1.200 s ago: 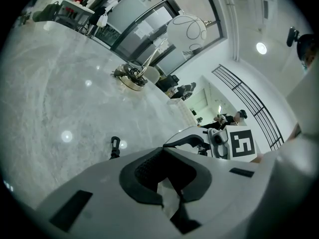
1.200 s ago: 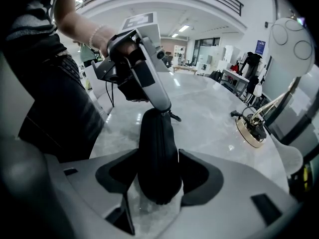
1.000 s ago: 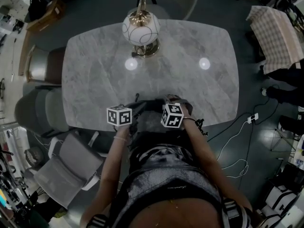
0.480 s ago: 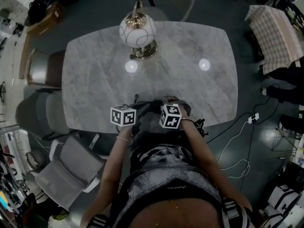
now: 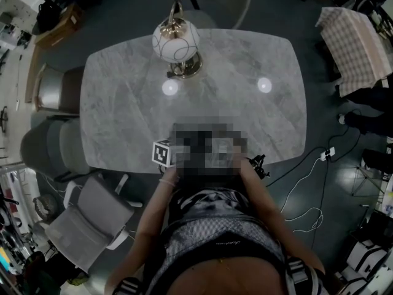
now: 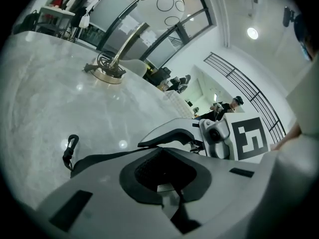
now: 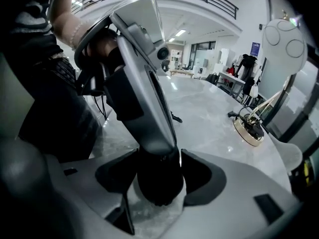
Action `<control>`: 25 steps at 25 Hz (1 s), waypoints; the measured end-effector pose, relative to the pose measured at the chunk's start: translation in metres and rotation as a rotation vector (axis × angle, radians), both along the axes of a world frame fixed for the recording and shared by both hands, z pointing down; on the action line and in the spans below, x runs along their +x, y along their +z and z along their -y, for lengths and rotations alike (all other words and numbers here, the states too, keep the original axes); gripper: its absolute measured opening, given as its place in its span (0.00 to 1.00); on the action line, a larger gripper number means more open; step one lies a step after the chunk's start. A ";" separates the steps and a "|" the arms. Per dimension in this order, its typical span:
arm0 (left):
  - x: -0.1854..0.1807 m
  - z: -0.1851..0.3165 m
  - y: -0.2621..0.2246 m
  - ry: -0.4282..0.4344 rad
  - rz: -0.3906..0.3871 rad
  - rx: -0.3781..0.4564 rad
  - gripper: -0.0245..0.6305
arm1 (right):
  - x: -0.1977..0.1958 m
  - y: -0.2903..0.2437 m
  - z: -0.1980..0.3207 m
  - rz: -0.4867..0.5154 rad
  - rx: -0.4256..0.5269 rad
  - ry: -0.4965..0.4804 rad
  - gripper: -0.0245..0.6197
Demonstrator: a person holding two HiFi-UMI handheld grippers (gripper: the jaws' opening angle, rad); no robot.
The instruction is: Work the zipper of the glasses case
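Here, in the head view, we see a marble bench (image 5: 245, 121) with a lamp (image 5: 177, 42) at its upper middle. The person's arms reach to the bench's lower edge near frame centre, where only the left marker cube (image 5: 163, 153) is plain to us.

In the right gripper view, the right hand-held gripper (image 7: 157, 178) grasps the black case (image 7: 158, 190) across its width. Its jaws stand wide, one pad on each side of the case's rounded end, low in the middle of the frame. The case rests on the bench. The left hand-held gripper (image 7: 167, 153) slants onto the case from the upper left of that view.

In the left gripper view, the left jaws are clenched on a small grey tab, the zipper pull (image 6: 168, 192), at lower centre. We cannot tell how far the zipper has run. The case's dark edge stretches toward the left of that frame, where a strap loop (image 6: 70, 151) lies on the bench. The lamp stands well apart, at upper left.
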State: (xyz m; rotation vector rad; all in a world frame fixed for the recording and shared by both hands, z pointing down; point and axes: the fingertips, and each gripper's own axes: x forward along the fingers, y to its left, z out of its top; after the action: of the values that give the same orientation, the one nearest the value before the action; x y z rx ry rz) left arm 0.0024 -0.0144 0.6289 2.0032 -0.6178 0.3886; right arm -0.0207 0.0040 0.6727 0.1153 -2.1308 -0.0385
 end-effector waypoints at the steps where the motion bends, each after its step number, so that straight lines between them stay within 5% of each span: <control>1: 0.000 0.000 0.001 -0.001 0.000 -0.001 0.05 | 0.001 0.000 0.000 0.005 0.002 0.001 0.50; 13: -0.003 0.002 0.003 -0.014 0.006 -0.014 0.05 | 0.036 -0.013 0.002 0.073 -0.089 0.009 0.44; 25: 0.036 0.007 0.011 0.132 0.204 0.026 0.05 | 0.036 -0.011 0.007 0.103 -0.128 -0.017 0.44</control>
State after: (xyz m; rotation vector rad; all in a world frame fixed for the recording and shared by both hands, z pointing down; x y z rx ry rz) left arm 0.0387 -0.0213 0.6397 2.0511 -0.6199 0.6736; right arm 0.0149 -0.0029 0.6615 0.0236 -2.2302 0.0953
